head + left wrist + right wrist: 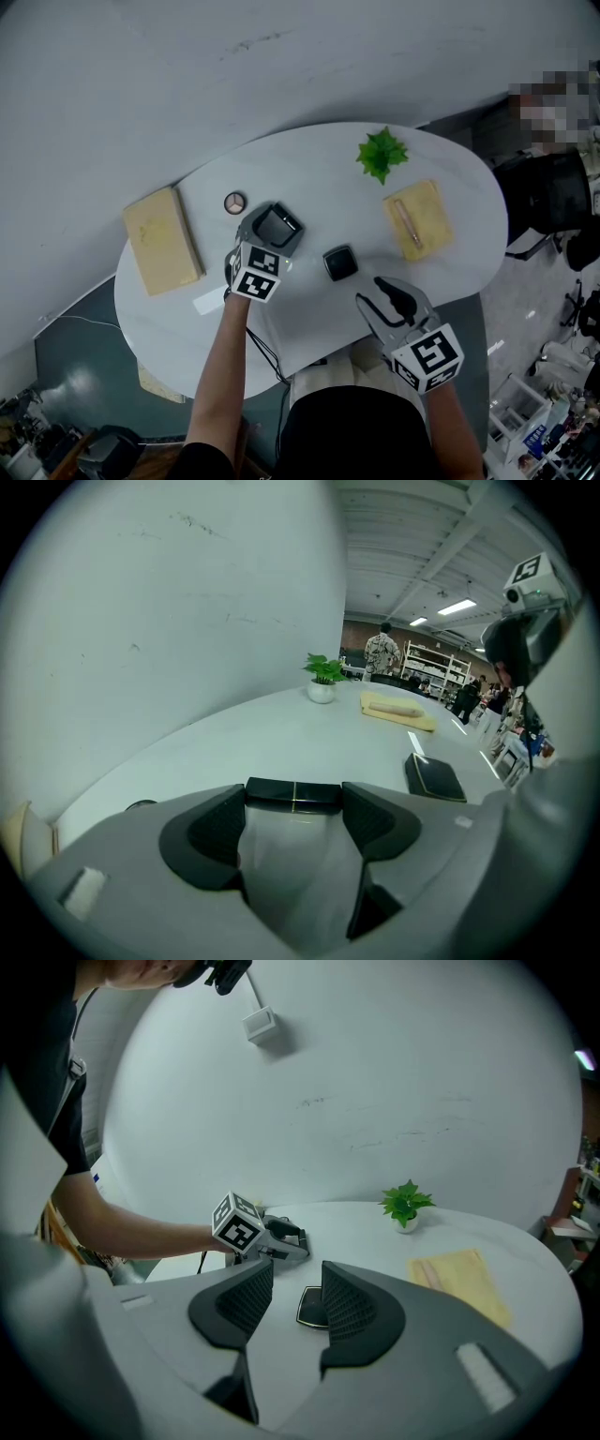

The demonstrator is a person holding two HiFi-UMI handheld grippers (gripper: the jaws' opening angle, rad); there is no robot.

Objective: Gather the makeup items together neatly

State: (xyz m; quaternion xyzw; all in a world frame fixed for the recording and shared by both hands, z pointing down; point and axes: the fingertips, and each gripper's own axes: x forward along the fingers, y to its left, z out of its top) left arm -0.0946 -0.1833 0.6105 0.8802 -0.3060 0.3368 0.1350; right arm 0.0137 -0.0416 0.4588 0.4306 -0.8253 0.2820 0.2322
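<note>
The black case (pixel 292 794) lies well left of the potted plant (pixel 382 155) and nearer the person, right between the jaws of the left gripper (pixel 272 225). Its long axis runs crosswise, jaw to jaw, and the wide-set pads look to meet its short ends. The square compact (pixel 340 262), between plant and person, sits just beyond the right gripper (pixel 380 295), whose half-parted jaws hold nothing.
</note>
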